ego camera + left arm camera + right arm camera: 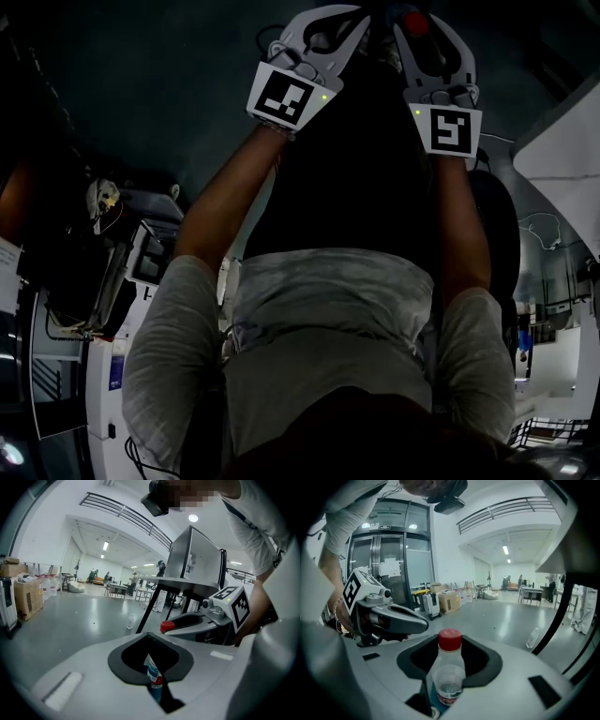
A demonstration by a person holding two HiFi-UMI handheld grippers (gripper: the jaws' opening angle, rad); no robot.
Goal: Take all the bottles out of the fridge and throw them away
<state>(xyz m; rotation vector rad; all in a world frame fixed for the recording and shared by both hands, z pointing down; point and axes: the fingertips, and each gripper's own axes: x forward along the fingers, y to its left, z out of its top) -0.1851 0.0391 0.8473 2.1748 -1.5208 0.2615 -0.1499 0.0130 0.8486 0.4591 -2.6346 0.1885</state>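
Observation:
My right gripper (450, 639) is shut on a clear plastic bottle (448, 677) with a red cap, which stands up between its grey jaws. A second bottle (154, 676) with a blue and red label sits low in the gap of my left gripper (151, 641), whose jaws are closed round it; its cap is hidden. In the dark head view both grippers are held out side by side, left gripper (323, 26) and right gripper (414, 26), with the red cap showing in the right one. A silver fridge (194, 559) stands on a black-legged table to the right.
A loose clear bottle (131, 620) lies on the glossy grey floor of a large hall. Cardboard boxes (26, 599) and white containers line the left wall. Glass doors (389, 564) stand behind the left gripper. People and tables are far off at the back.

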